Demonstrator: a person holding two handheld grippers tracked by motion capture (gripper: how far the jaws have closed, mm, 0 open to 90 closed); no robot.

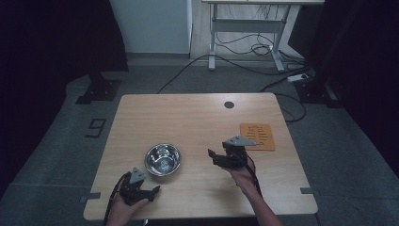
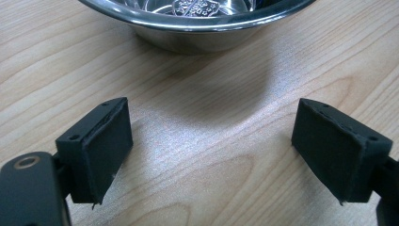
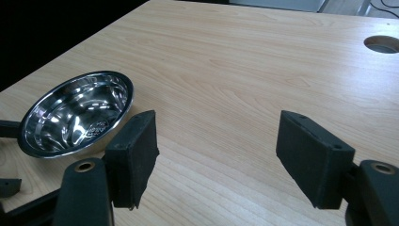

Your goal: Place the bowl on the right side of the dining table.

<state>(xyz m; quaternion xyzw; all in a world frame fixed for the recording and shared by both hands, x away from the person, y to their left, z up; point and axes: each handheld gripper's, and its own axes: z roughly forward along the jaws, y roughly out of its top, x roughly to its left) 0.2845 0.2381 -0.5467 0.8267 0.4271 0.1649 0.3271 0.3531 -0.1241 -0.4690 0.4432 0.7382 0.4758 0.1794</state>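
Observation:
A shiny steel bowl (image 1: 162, 159) stands empty on the wooden table (image 1: 188, 117), left of centre and near the front. My left gripper (image 1: 153, 193) rests low at the front left, just short of the bowl (image 2: 197, 21), open with bare wood between its pads (image 2: 101, 150). To the right of the bowl my right gripper (image 1: 211, 155) is held above the table, also open and holding nothing. In the right gripper view the bowl (image 3: 75, 115) lies to the left, beyond the left pad (image 3: 134, 155).
An orange mat (image 1: 258, 136) with dark markings lies at the table's right side. A round cable hole (image 1: 229, 104) sits near the far edge (image 3: 383, 44). Beyond the table are a desk frame (image 1: 247, 28), floor cables and dark stands.

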